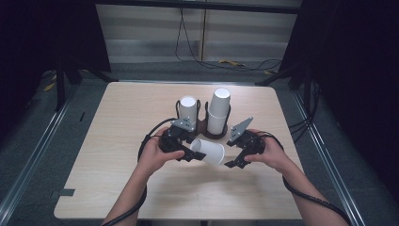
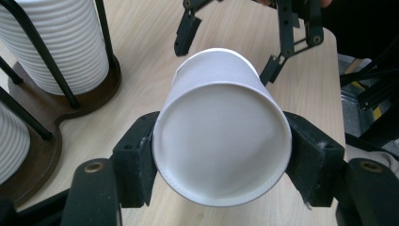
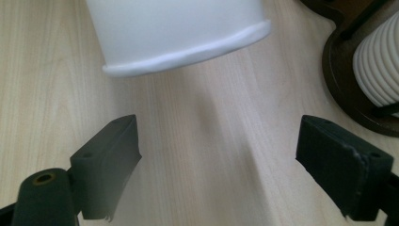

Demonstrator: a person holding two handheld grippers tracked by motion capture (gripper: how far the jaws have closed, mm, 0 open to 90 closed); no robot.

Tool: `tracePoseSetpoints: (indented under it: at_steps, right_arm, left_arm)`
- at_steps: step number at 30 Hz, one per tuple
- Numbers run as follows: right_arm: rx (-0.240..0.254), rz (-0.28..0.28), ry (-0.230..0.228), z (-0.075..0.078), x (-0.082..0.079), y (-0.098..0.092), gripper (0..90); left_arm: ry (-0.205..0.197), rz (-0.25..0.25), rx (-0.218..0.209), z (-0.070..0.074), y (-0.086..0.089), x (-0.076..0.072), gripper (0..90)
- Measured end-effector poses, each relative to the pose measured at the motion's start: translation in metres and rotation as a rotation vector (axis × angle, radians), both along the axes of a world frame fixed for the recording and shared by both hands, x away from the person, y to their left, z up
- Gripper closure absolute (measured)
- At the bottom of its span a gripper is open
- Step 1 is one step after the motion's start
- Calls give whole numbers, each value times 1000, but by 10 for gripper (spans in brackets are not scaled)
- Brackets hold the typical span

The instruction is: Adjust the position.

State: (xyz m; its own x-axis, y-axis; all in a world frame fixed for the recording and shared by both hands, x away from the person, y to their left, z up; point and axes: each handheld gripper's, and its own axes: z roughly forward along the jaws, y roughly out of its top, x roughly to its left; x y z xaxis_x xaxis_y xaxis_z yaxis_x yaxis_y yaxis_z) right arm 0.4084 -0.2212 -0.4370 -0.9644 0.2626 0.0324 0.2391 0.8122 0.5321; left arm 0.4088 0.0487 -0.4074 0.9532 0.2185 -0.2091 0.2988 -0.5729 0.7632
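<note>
A white paper cup [image 1: 208, 151] lies on its side just above the table, with my left gripper [image 1: 195, 153] shut on it near its base. In the left gripper view the cup's flat bottom [image 2: 221, 146] faces the camera, squeezed between both black pads [image 2: 136, 162]. The cup's rolled rim [image 3: 188, 54] points toward my right gripper [image 1: 231, 153], which stands open a short way from it. Its two pads [image 3: 110, 160] are wide apart over bare wood, with nothing between them. That right gripper [image 2: 230, 47] also shows beyond the cup in the left gripper view.
A dark wooden cup holder [image 1: 207, 129] with black wire posts stands just behind the grippers, carrying two stacks of white cups [image 1: 219, 110], a shorter stack [image 1: 188, 109] at left. Its base [image 3: 350, 89] lies close to my right gripper. The table's right edge [image 2: 336, 70] is near.
</note>
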Motion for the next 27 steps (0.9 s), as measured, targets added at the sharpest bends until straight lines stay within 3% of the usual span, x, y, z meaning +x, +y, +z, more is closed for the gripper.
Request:
tracePoseSetpoints:
  at_steps: [7, 27]
  right_arm:
    - [31, -8, -3, -3, -4, -1, 135]
    - [143, -50, -24, -15, -9, -6, 135]
  left_arm:
    - [2, 3, -17, 4, 0, 1, 344]
    - [-2, -13, 0, 15, -7, 2, 344]
